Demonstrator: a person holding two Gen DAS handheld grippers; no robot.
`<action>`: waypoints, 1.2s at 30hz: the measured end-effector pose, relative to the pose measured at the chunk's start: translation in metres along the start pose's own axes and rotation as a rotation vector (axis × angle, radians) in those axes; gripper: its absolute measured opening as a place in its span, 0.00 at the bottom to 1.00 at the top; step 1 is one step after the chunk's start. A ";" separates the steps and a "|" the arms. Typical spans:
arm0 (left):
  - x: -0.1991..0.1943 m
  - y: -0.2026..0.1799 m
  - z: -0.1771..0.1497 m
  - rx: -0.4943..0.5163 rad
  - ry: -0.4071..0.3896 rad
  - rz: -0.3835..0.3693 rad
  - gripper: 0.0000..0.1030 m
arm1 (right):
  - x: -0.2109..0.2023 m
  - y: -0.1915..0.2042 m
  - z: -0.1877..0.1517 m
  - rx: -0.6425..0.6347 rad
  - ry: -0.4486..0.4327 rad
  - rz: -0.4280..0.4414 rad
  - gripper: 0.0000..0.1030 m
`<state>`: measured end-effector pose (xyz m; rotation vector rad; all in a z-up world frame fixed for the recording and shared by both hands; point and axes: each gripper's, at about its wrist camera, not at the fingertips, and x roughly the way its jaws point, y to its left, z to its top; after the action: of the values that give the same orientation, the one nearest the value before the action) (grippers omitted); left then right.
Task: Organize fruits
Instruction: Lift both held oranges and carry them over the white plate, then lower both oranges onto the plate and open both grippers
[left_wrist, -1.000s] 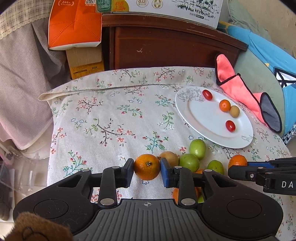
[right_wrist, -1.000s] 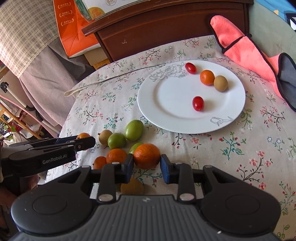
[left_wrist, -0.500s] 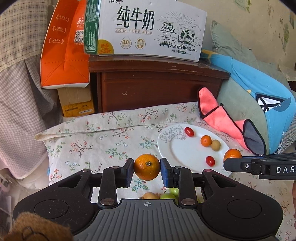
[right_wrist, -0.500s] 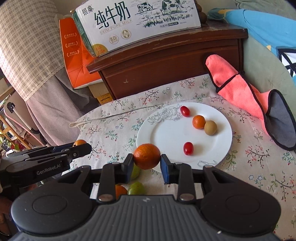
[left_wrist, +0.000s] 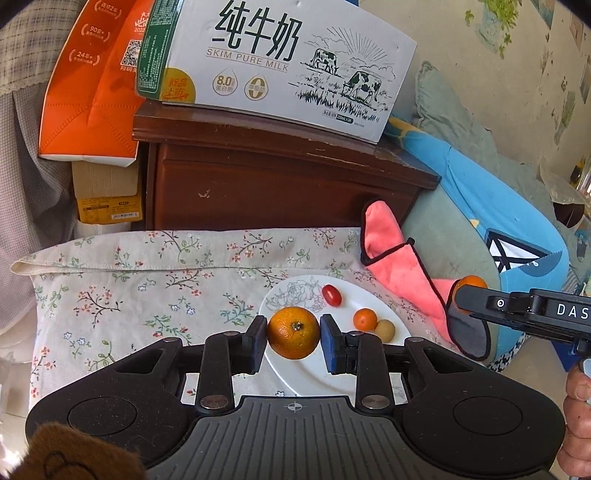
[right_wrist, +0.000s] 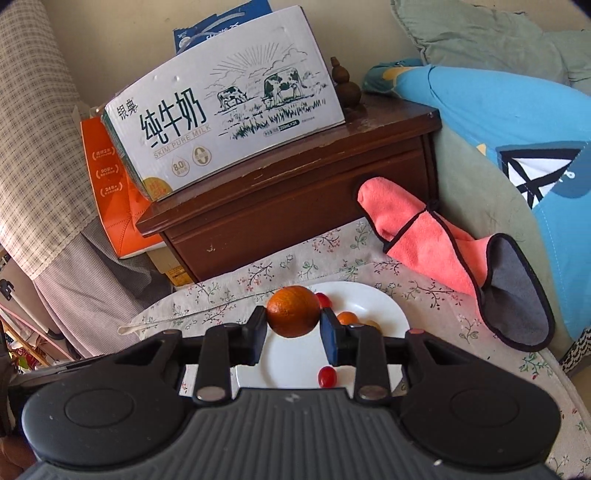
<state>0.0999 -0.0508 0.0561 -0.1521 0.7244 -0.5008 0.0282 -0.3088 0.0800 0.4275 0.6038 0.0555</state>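
I have an orange in each pair of tongs. The left tongs (left_wrist: 293, 338) are clamped on the left orange (left_wrist: 293, 332), the right tongs (right_wrist: 293, 326) on the right orange (right_wrist: 293, 311); both fruits hang in the air over the near part of the plate (right_wrist: 384, 306), which lies on the flowered cloth (left_wrist: 147, 288).

My worry is the grip: each orange is round and pinched only at its two sides, so I judge a jolt or a tilt could roll it out, and a drop onto the plate could knock the small fruit there off the rim. The two tongs are near each other and could bump over the plate.

The right wrist view shows a red tomato (right_wrist: 327, 376) near and another partly behind the orange. In the left view the right tongs show from the side, only a sliver of their orange visible. The rest of the fruit pile is below both views.
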 end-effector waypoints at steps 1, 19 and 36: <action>0.003 0.000 0.000 -0.006 0.003 -0.002 0.27 | 0.002 -0.004 0.001 0.026 -0.003 -0.001 0.31; 0.060 -0.002 -0.013 0.032 0.075 -0.024 0.27 | 0.065 -0.012 -0.040 0.189 0.211 -0.034 0.30; 0.065 -0.006 -0.013 -0.011 0.066 -0.018 0.46 | 0.072 -0.013 -0.038 0.231 0.174 -0.057 0.33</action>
<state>0.1304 -0.0876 0.0091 -0.1531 0.7910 -0.5212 0.0658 -0.2936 0.0078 0.6331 0.7973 -0.0325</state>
